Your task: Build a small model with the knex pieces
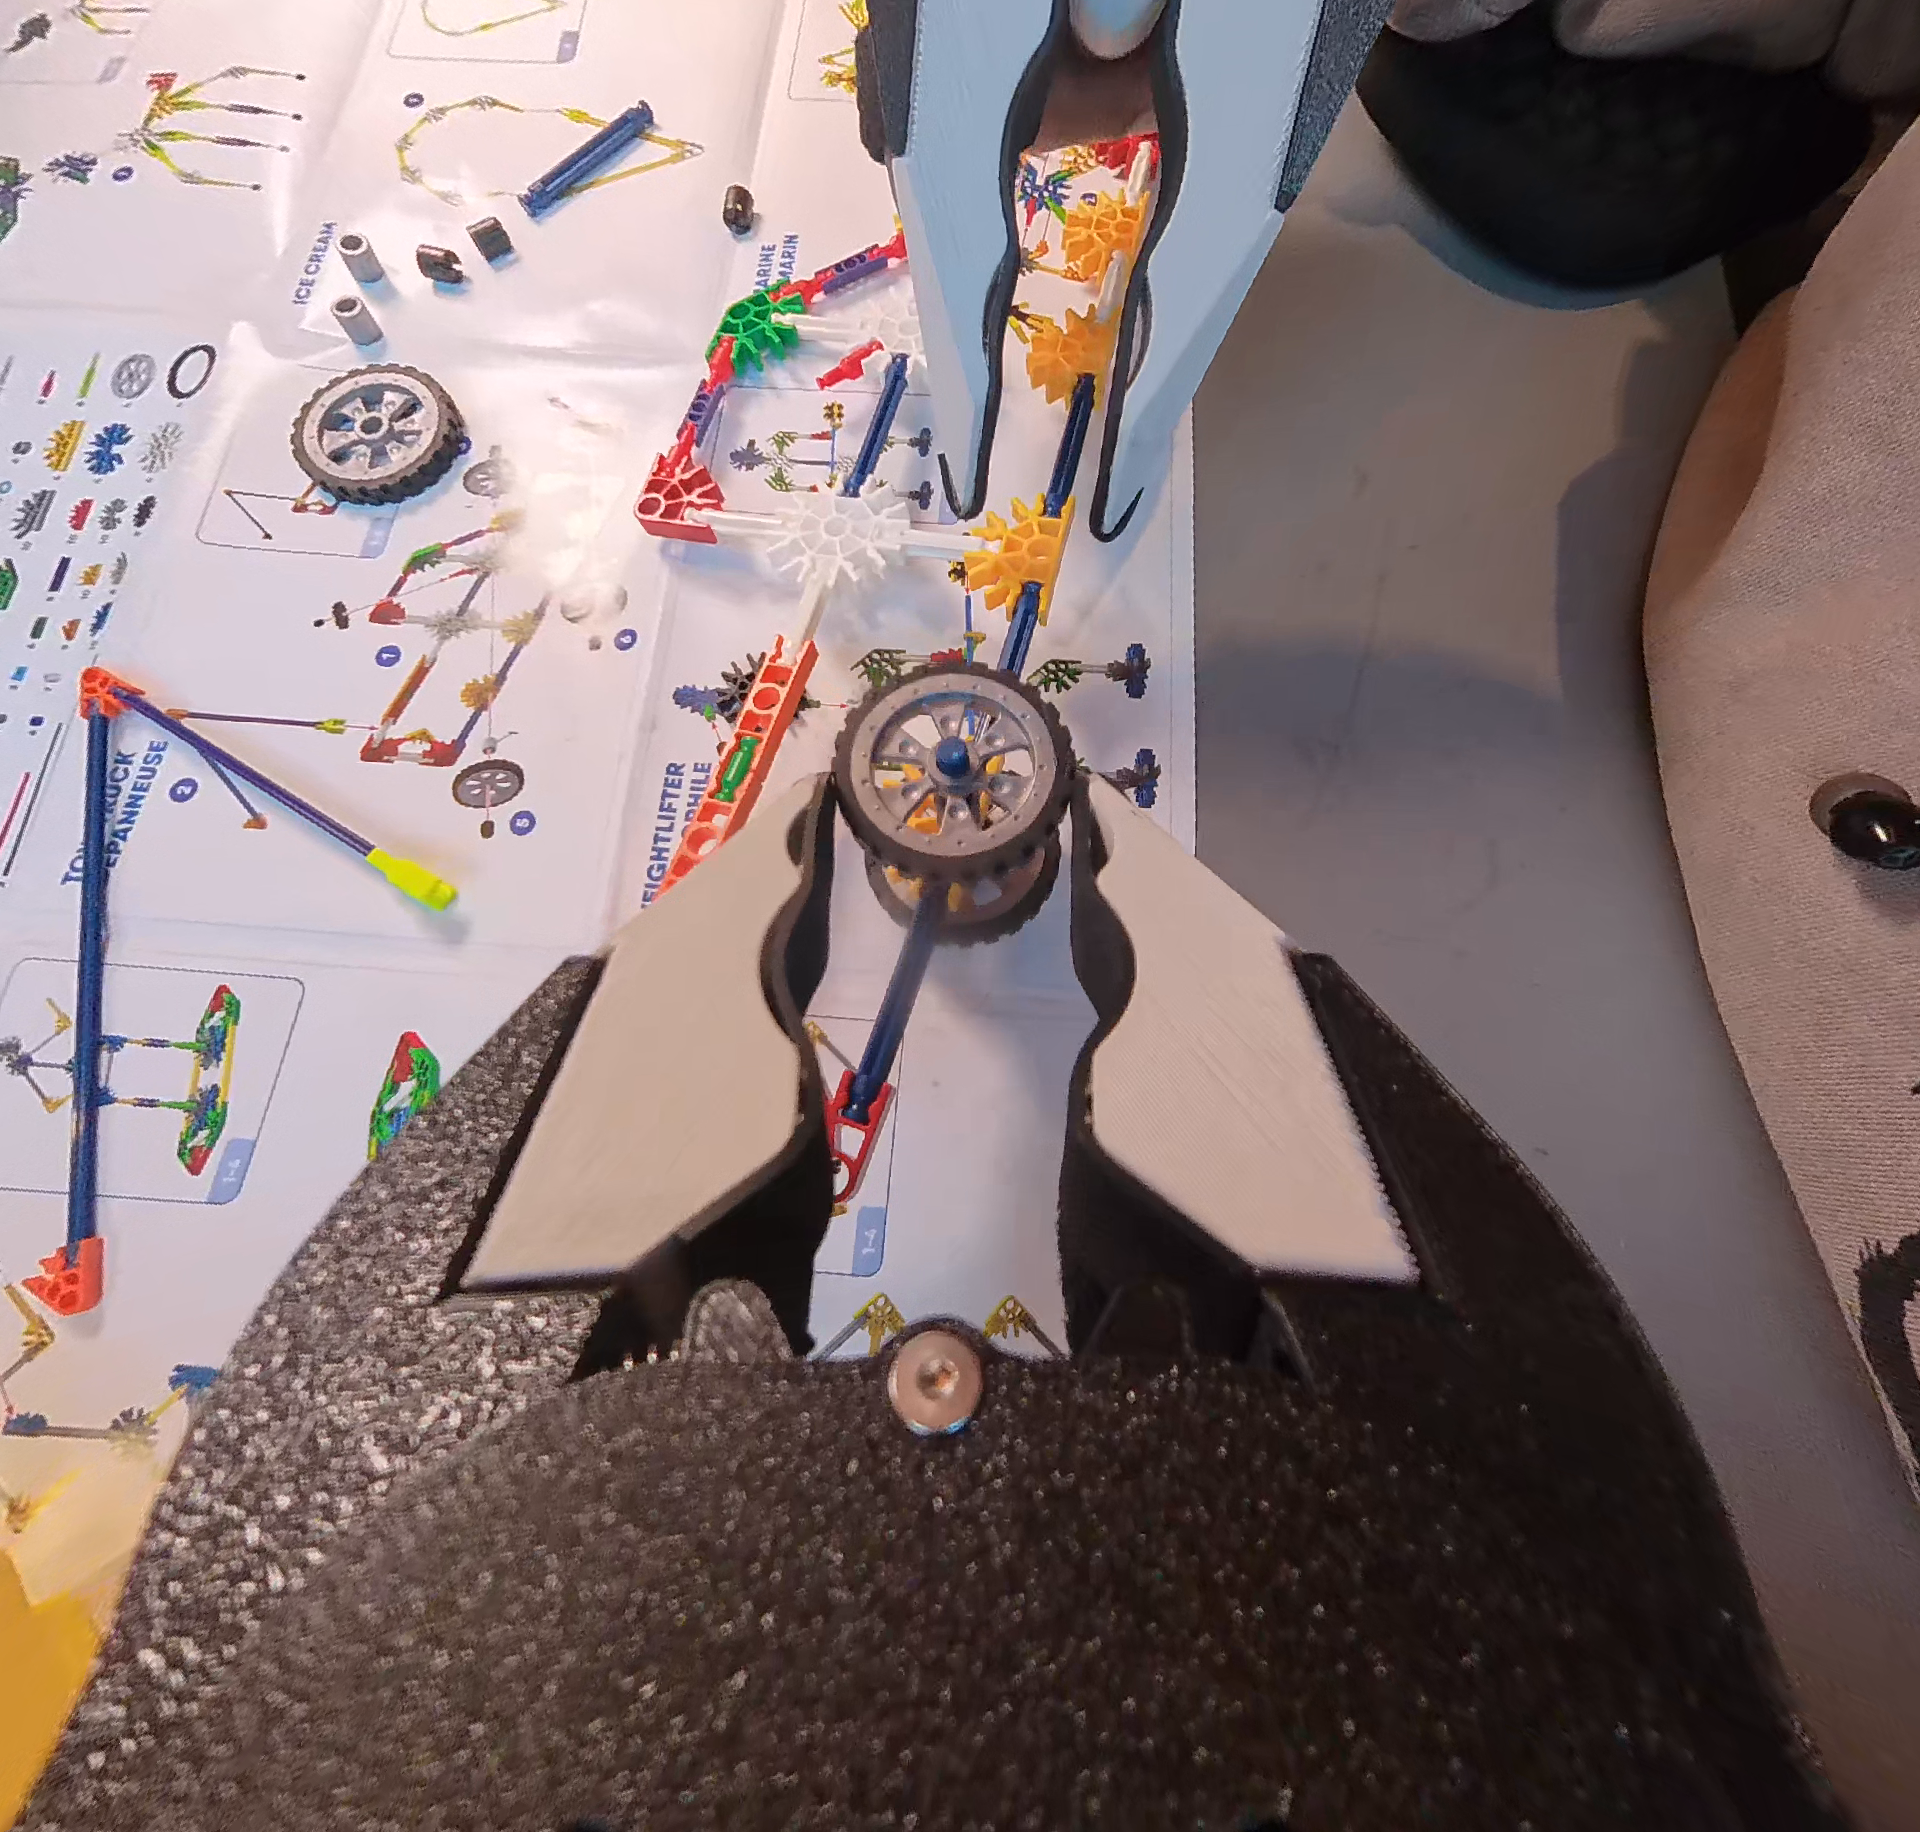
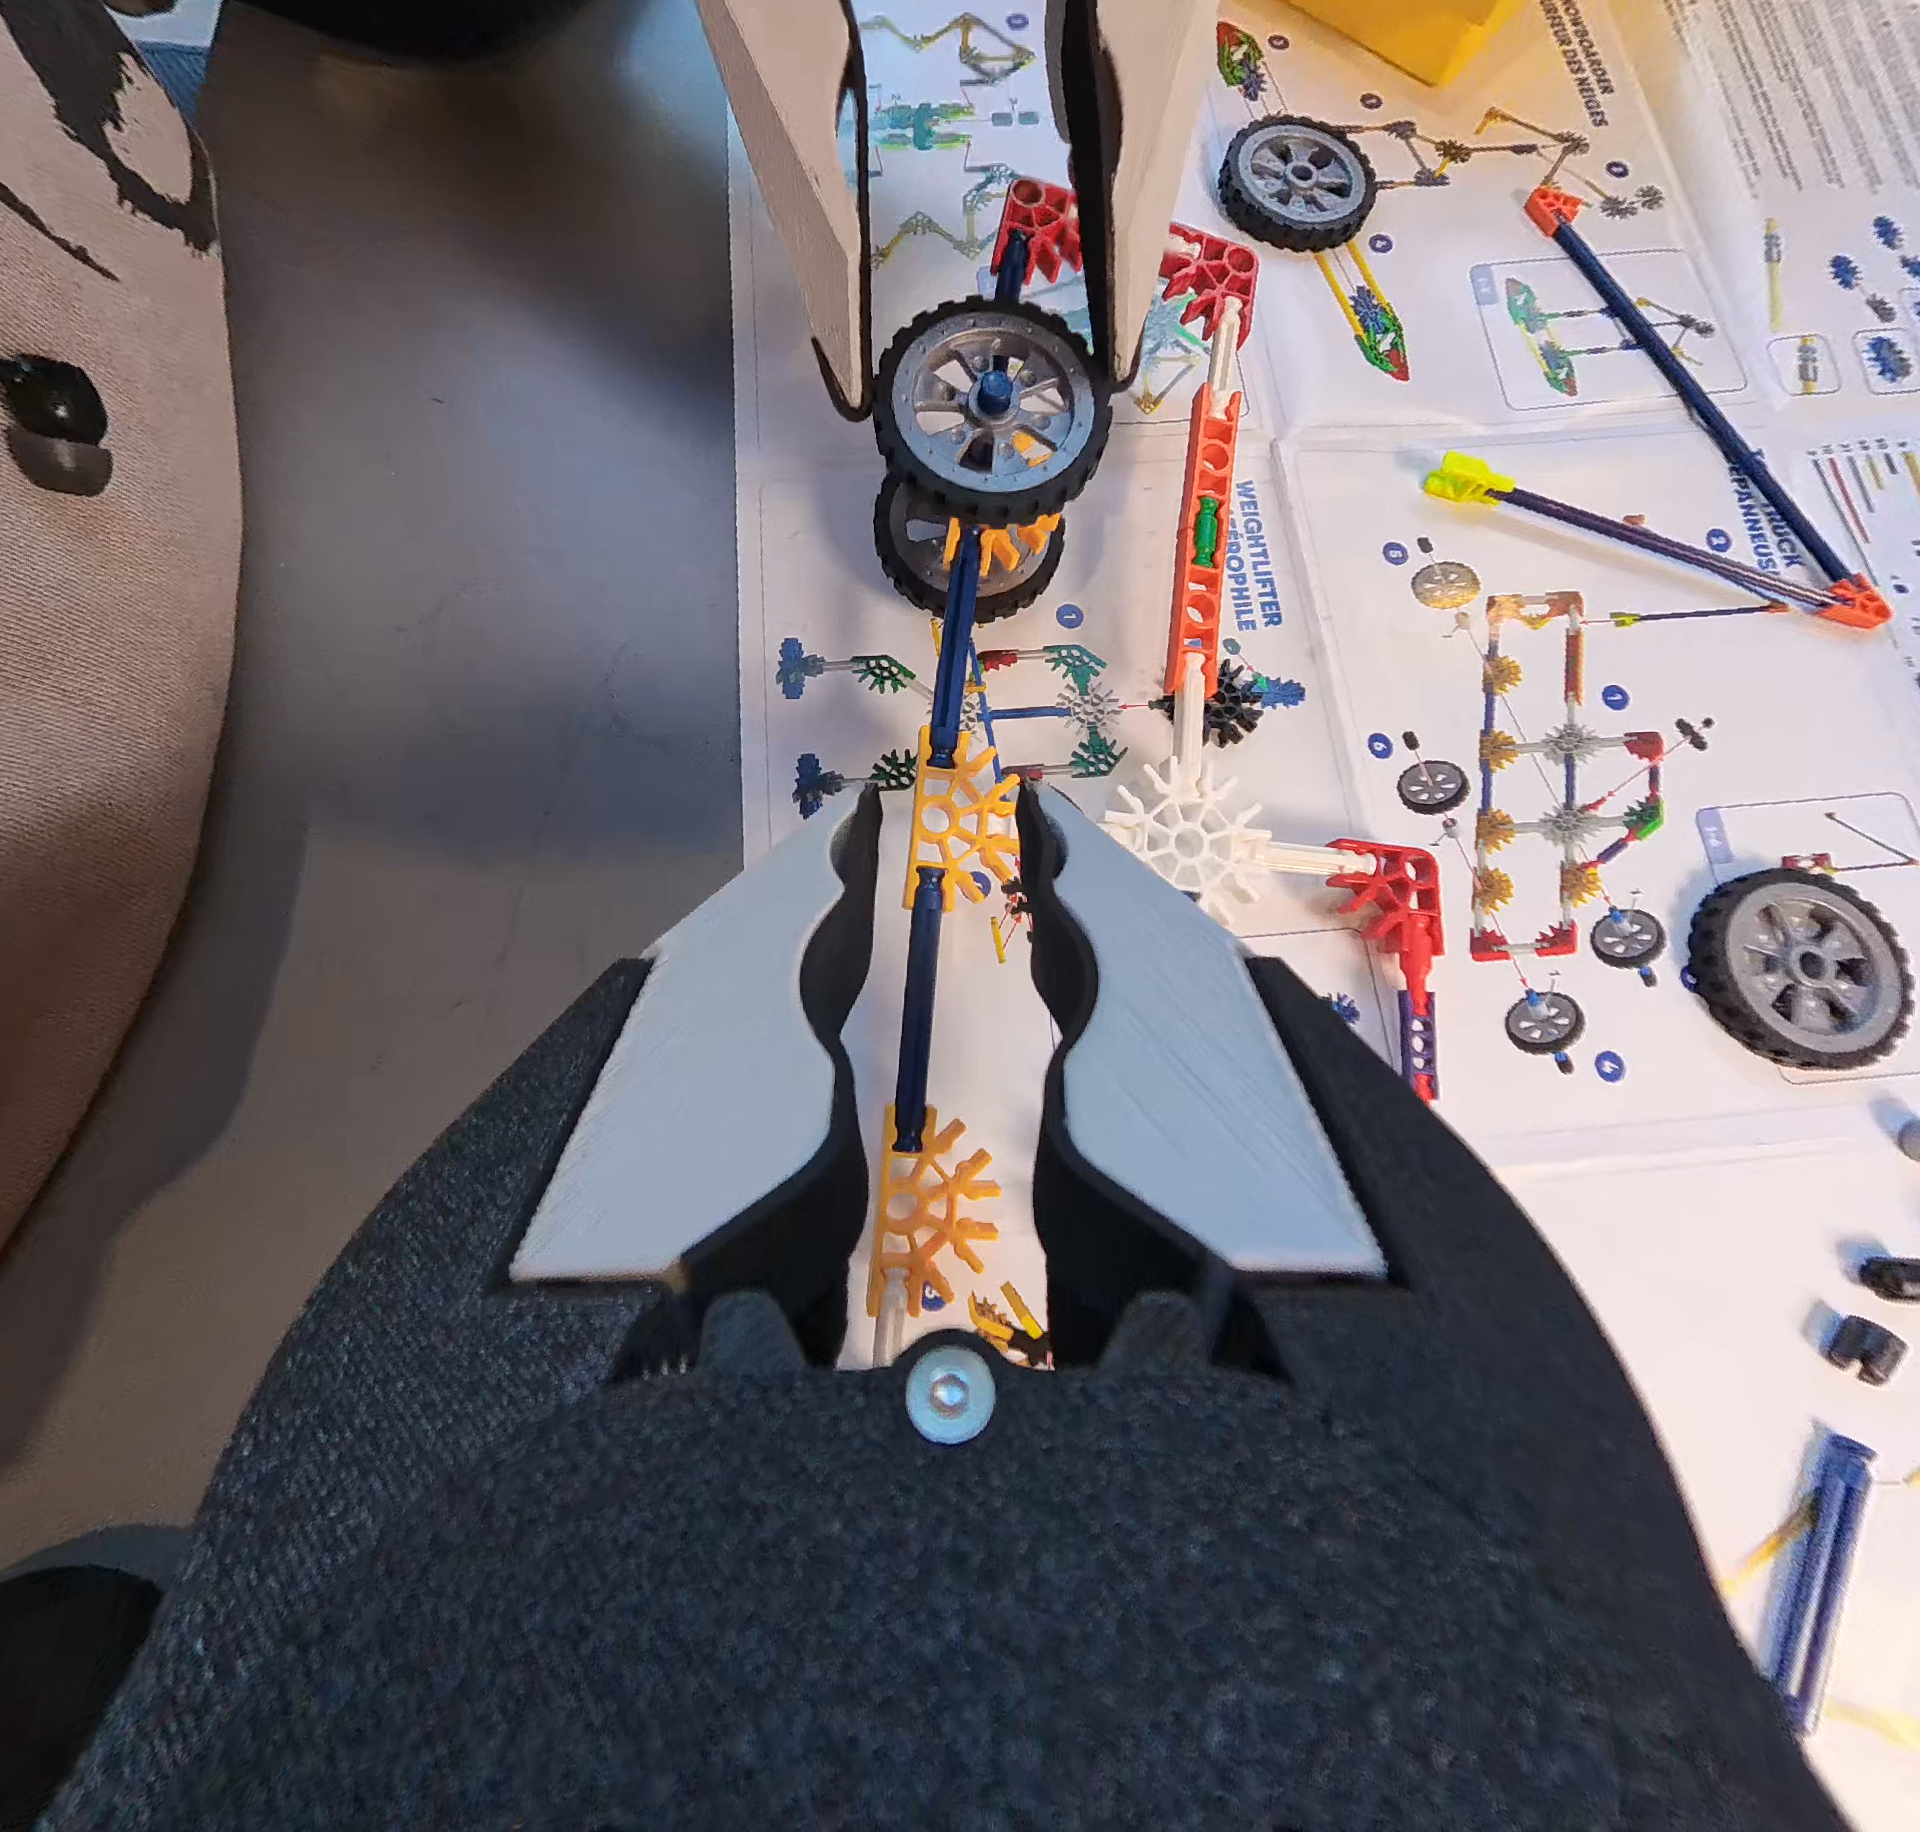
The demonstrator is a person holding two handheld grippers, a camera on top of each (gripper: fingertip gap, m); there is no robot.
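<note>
- Grey-spoked toy wheel with a black rubber tyre [image 1: 951,759] sits on a dark blue plastic axle rod, with a second like wheel [image 1: 971,883] stacked right behind it on the same rod.
- Left gripper [image 1: 954,826] is clamped on this wheel pair, one grey finger [image 1: 727,951] pressed to each side of the tyres.
- Right gripper [image 2: 948,806] is closed around the yellow snowflake-shaped connector [image 2: 956,811] and the blue rod [image 2: 920,1013] running back between its fingers to a second yellow connector [image 2: 930,1211].
- Both grippers hold one rod-and-connector frame, which also has a white round connector [image 2: 1184,837] and red corner pieces [image 2: 1397,894].
- Frame lies over a white printed instruction sheet [image 2: 1558,1211] on a grey table [image 2: 468,535].
- Spare loose wheel [image 2: 1803,967] rests on the sheet, well apart to the right.
</note>
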